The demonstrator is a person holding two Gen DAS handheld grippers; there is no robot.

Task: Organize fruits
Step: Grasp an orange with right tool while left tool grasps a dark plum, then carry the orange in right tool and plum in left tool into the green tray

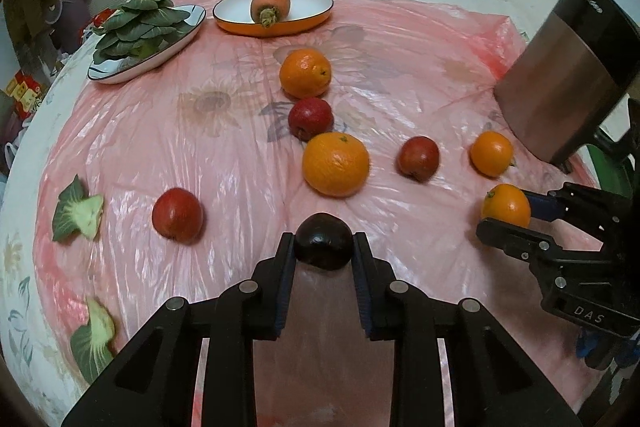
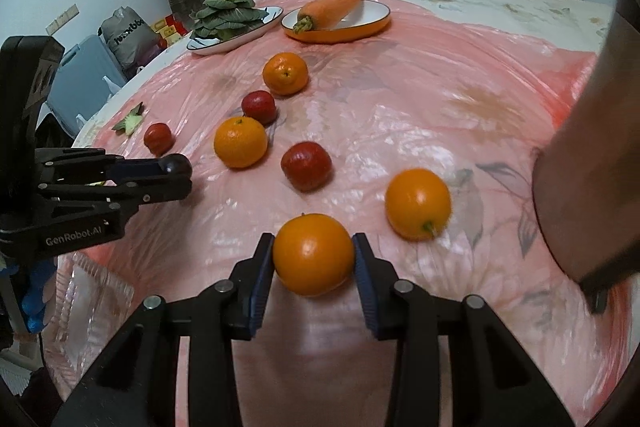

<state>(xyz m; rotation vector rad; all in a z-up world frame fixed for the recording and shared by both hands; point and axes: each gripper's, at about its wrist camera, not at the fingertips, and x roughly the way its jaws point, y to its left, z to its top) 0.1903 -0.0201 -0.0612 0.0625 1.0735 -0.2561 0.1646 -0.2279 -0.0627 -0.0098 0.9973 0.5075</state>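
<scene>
Left wrist view: a dark fruit (image 1: 323,247) is clamped in the left claw (image 1: 323,254) above the pink sheet (image 1: 160,139). A large orange (image 1: 335,163) lies at 12 o'clock, a red apple (image 1: 177,213) at 10 o'clock.

Right wrist view: a small orange (image 2: 314,254) is gripped by the right claw (image 2: 314,259). Another orange (image 2: 418,203) lies at 2 o'clock, a second apple (image 2: 306,166) at 12 o'clock.

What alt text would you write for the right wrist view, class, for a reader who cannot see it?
The right hand-held gripper is shut on an orange above a pink plastic sheet strewn with oranges and red fruits. At left, the left hand-held gripper holds a dark fruit; at the back, plates hold a carrot and leafy greens.
</scene>
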